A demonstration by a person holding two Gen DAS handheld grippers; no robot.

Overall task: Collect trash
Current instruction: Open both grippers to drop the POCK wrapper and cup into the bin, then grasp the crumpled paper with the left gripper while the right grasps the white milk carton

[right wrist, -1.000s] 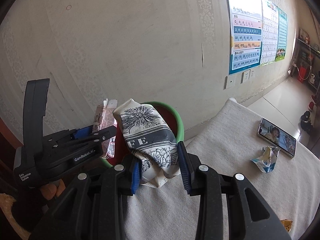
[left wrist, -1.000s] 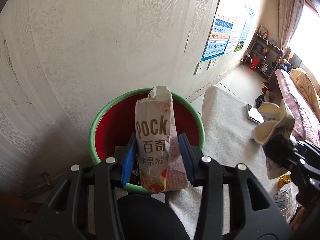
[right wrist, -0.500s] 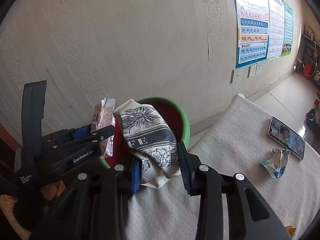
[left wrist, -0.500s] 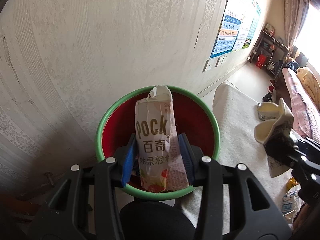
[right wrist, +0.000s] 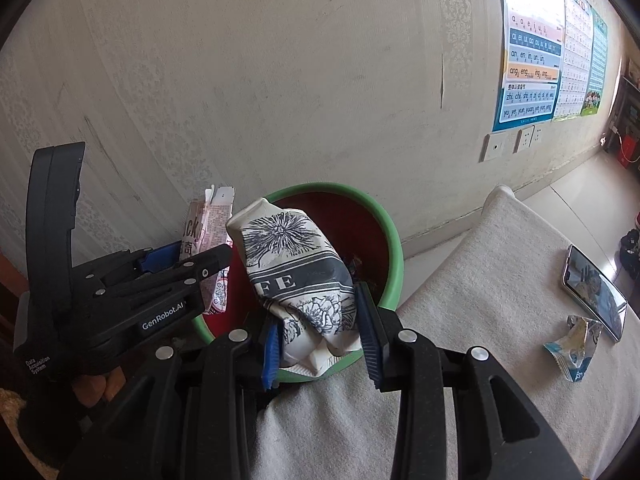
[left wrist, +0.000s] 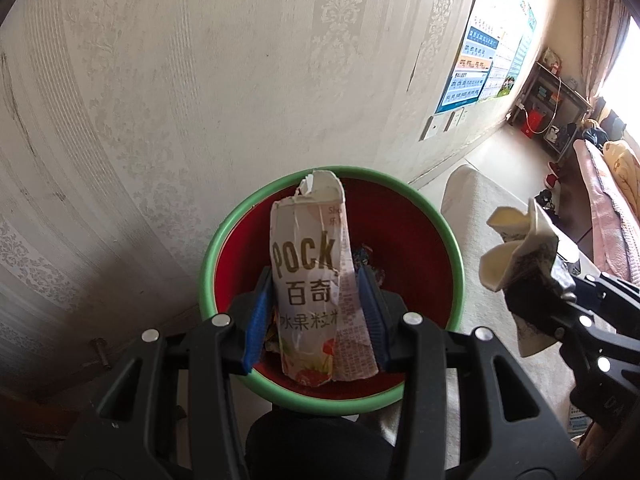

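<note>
Left gripper (left wrist: pixel 316 312): clamped on Pocky box (left wrist: pixel 316 280), held upright over the bin opening.
Right gripper (right wrist: pixel 318 328): clamped on crumpled paper cup (right wrist: pixel 296 272), at the bin's near rim.
Bin (left wrist: pixel 448 236): red inside, green rim, against the wall, wrappers at the bottom.
Blue wrapper (right wrist: pixel 572 348): on the white cloth, beside phone (right wrist: pixel 596 292).

Torn Pocky box (left wrist: pixel 316 280) and crumpled floral paper cup (right wrist: pixel 304 280), both upright above green-rimmed red bin (left wrist: pixel 448 232).

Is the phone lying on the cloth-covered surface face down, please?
No, the phone lies face up on the cloth-covered surface, its lit screen showing a picture.
</note>
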